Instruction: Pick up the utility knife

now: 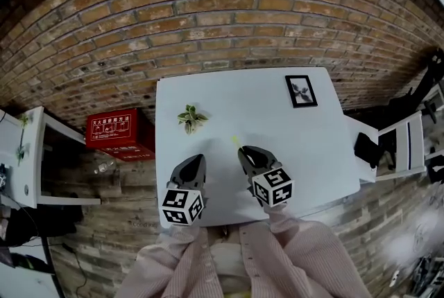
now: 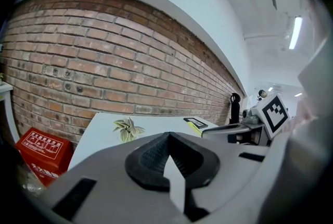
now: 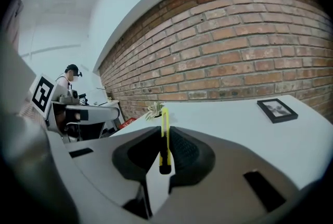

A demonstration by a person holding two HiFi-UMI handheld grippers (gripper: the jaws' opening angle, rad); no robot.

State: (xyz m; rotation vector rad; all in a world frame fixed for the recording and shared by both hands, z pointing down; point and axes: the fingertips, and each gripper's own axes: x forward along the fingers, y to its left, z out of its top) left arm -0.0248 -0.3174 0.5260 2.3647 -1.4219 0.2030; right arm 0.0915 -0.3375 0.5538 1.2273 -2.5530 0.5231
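I am gripping the utility knife (image 3: 164,124) between the 2 pads of my right gripper (image 3: 165,140). It is showing a slim yellow body with a black butt, pointing out over the white table (image 1: 277,130). My left gripper (image 2: 167,138) is keeping its jaws together on nothing.

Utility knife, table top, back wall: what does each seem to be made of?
Utility knife: probably plastic, with a smooth bright yellow body and a black end; no blade shows.
Table top: smooth matte white, likely laminate or painted board; which one cannot be told.
Back wall: rough red-brown brick with pale mortar joints.
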